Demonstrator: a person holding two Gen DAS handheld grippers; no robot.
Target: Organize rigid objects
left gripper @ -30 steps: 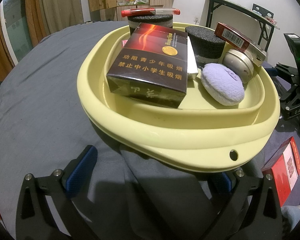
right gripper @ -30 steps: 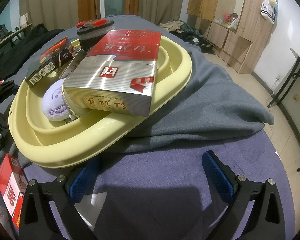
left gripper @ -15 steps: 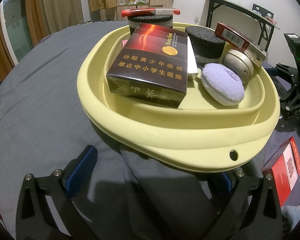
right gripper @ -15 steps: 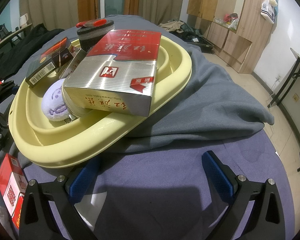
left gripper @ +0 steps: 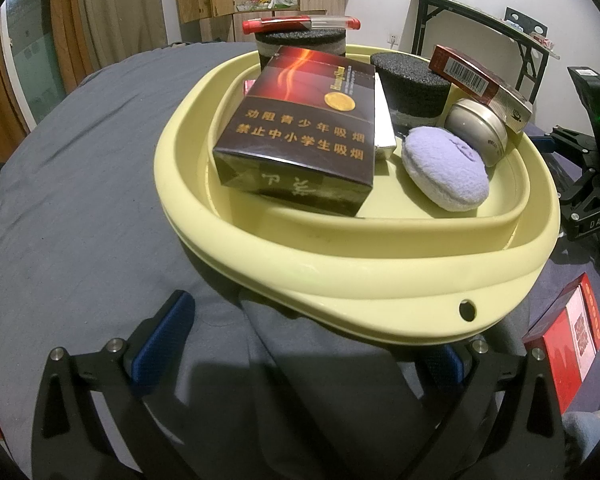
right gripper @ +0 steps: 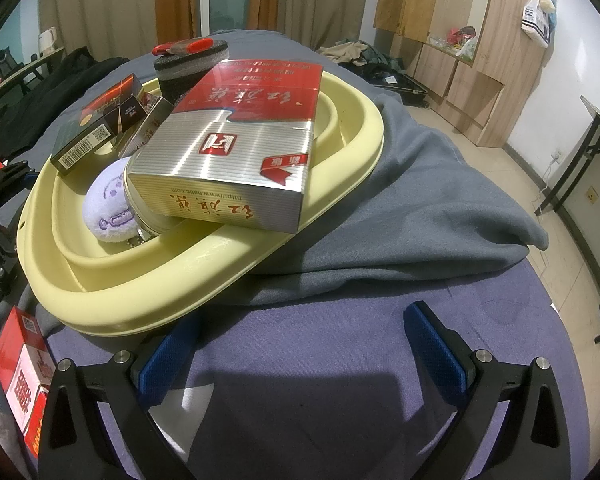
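red box (right gripper: 22,376) cut off, tin (right gripper: 140,216) perhaps half hidden

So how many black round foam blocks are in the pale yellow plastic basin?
2. One black round foam block is at the far rim of the yellow basin with a red pen on top; the other is right of it. More may hide behind the boxes.

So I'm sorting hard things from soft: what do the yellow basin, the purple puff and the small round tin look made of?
Yellow basin: likely moulded plastic, smooth with a dull sheen and a punched hole in the rim. Purple puff: soft plush fabric, fuzzy matte nap. Small round tin: apparently metal, with a brushed silvery shine.
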